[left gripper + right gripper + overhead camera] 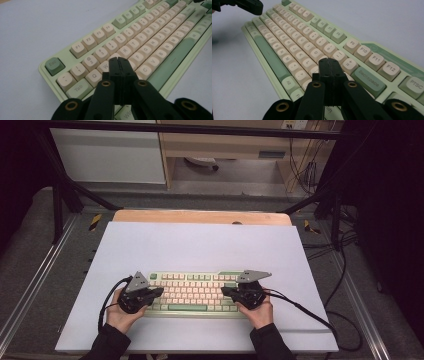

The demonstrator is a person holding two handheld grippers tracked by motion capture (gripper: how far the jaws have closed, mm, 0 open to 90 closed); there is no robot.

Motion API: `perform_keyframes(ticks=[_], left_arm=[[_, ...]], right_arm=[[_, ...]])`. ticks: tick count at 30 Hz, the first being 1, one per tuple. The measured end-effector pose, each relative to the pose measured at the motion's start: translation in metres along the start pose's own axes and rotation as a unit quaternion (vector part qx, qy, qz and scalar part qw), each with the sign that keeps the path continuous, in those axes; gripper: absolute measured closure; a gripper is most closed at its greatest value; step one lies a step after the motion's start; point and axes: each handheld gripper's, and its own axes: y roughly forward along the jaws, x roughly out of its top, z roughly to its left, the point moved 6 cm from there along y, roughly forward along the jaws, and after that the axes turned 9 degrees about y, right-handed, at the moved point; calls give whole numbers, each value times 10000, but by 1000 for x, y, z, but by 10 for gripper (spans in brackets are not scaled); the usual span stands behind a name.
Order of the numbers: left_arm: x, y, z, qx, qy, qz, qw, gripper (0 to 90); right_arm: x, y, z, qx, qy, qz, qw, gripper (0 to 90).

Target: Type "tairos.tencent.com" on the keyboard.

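We see both grippers over the keyboard (192,291) — left gripper (119,62) pinched closed above the W–E keys, right gripper (329,62) closed too, empty, near Backspace (368,79).

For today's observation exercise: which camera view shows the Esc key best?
The left gripper view: the green Esc key sits large, its label readable. The high view shows the keyboard small, legends unreadable. The right gripper view shows its far corner.

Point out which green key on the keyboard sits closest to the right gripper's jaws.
Backspace: the wide green key just right of the shut right gripper tips. Other green keys, like Alt, lie farther off.
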Motion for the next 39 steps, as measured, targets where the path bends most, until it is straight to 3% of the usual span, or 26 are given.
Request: perform_keyframes(ticks=[12,25,39], left_arm=[[7,10,-2,2,61,66,10000,900],[0,23,-6,-46,102,267,9996,900],[-4,26,-6,-58,57,288,9996,900]], right_arm=[[-10,-12,-6,32,42,-61,10000,900],[-15,-14,-7,28,45,-59,10000,900],[-15,-13,-6,45,53,-68,10000,900]])
